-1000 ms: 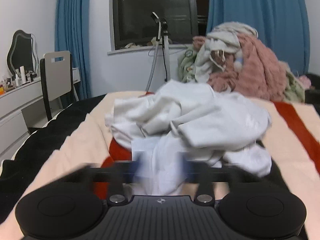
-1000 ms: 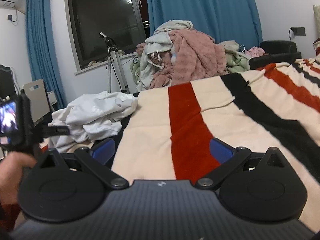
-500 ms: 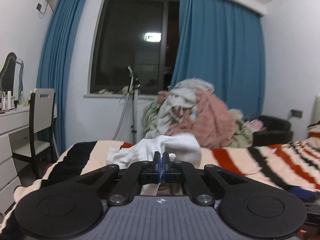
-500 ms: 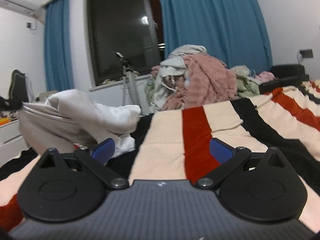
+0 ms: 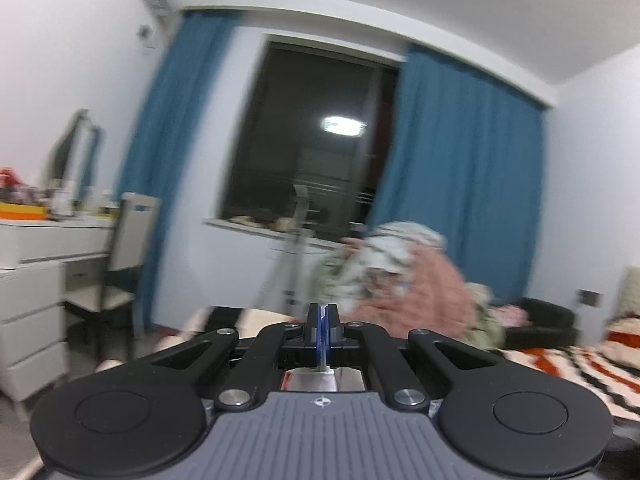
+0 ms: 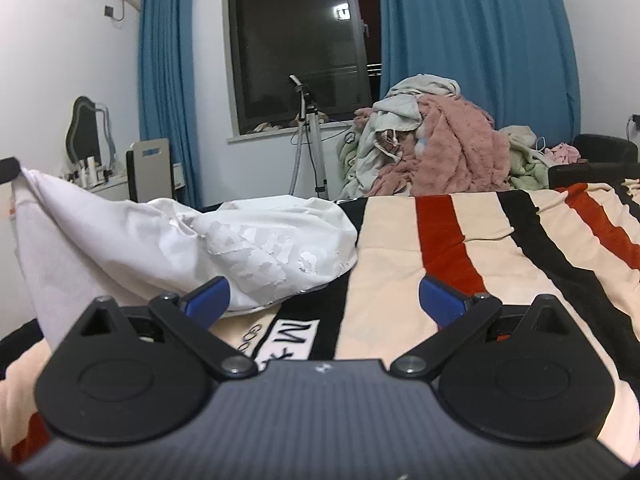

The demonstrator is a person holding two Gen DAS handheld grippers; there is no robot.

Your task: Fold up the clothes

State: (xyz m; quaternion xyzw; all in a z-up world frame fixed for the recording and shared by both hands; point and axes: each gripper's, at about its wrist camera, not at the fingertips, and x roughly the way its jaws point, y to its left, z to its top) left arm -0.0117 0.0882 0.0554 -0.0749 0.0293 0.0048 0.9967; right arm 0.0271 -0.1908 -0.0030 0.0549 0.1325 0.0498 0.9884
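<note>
A white garment (image 6: 248,240) with a cracked print lies on the striped blanket (image 6: 440,248) of the bed. Its left end is drawn up taut to the black tip of my left gripper (image 6: 8,168) at the picture's left edge. In the left wrist view my left gripper (image 5: 321,320) points level at the window, shut, with a strip of the white garment (image 5: 320,376) pinched between its blue pads and hanging below. My right gripper (image 6: 324,300) is open low over the blanket. Its left pad is close to the garment's near edge, and nothing is between its fingers.
A heap of pink, grey and green clothes (image 6: 432,152) is piled at the far end of the bed. A tripod stand (image 6: 312,136) is by the window. A chair (image 6: 150,172) and white dresser (image 5: 32,280) are at the left, a black armchair (image 6: 600,156) at the right.
My left gripper has closed on the white garment and lifted it, pulling one end up and to the left. My right gripper has moved closer to the garment and stayed open.
</note>
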